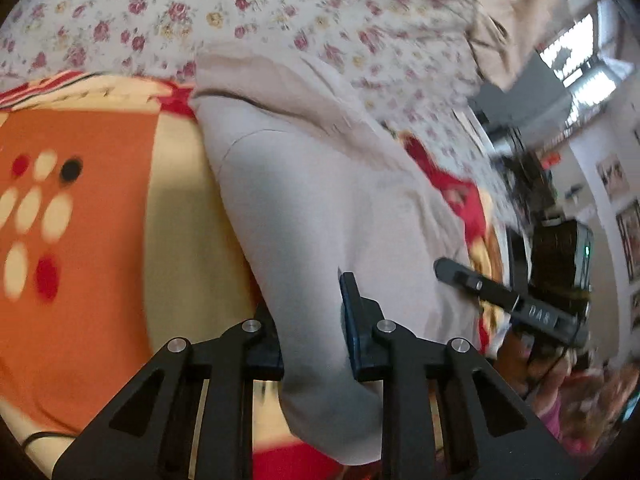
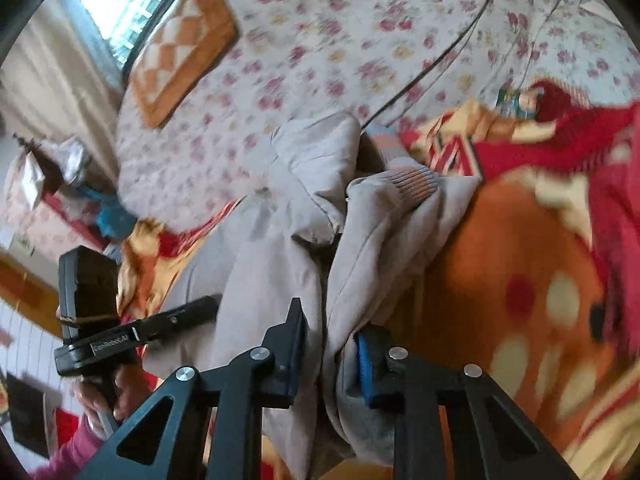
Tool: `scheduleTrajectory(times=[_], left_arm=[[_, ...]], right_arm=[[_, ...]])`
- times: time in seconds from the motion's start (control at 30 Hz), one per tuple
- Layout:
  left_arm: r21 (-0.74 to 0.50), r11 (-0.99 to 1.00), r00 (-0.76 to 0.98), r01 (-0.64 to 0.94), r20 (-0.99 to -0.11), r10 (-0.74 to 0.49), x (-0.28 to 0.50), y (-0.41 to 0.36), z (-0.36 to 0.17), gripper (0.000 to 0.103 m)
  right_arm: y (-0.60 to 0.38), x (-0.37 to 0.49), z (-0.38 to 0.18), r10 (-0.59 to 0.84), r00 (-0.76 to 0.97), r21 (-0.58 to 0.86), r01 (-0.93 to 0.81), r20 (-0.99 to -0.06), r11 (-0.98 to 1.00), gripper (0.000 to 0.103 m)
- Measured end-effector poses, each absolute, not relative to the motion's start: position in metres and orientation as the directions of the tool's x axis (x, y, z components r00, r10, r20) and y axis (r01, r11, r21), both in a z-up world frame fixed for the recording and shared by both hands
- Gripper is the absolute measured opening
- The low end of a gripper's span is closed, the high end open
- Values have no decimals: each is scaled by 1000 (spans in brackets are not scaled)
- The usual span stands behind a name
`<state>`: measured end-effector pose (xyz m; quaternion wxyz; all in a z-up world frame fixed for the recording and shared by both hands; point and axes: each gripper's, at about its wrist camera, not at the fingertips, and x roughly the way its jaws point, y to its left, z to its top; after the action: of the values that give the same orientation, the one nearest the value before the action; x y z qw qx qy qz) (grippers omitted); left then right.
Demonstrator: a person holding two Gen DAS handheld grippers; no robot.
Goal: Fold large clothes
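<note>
A bed spread with a floral quilt fills the upper part of both views, and an orange, red and cream blanket lies over its nearer part. On that blanket, in the middle of each frame, a large pale grey garment is bunched up, a ribbed cuff showing at centre in the right wrist view.

The step in hand is judged to be the opening of a fold: an edge of the garment has been gathered at two places and appears ready to be lifted. The next move would call for both held edges to be raised together, drawn apart until the cloth hangs smooth, and then carried over the rest of the garment, with care that the thick folds are not let slip.

The left gripper is pointed steeply down at the lower middle of its frame, its jaws clenched on a thick fold of the garment. The right gripper is angled down less steeply, its jaws likewise clamped on gathered grey cloth. Each gripper is seen in the other's view, gripped by a hand.
</note>
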<state>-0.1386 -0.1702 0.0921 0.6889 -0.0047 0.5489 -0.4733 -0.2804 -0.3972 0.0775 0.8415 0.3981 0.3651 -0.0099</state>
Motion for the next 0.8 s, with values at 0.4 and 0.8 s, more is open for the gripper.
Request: scheduleTrajectory(times=[0.4, 0.8], left_arm=[[-412, 646, 79, 642, -803, -591, -162, -131, 89, 49], [-329, 745, 225, 581, -815, -535, -127, -166, 70, 53]], right_arm=[[-374, -321, 107, 129, 768, 594, 366, -628, 717, 61], [-384, -195, 77, 238, 729, 600, 284, -641, 747, 56]])
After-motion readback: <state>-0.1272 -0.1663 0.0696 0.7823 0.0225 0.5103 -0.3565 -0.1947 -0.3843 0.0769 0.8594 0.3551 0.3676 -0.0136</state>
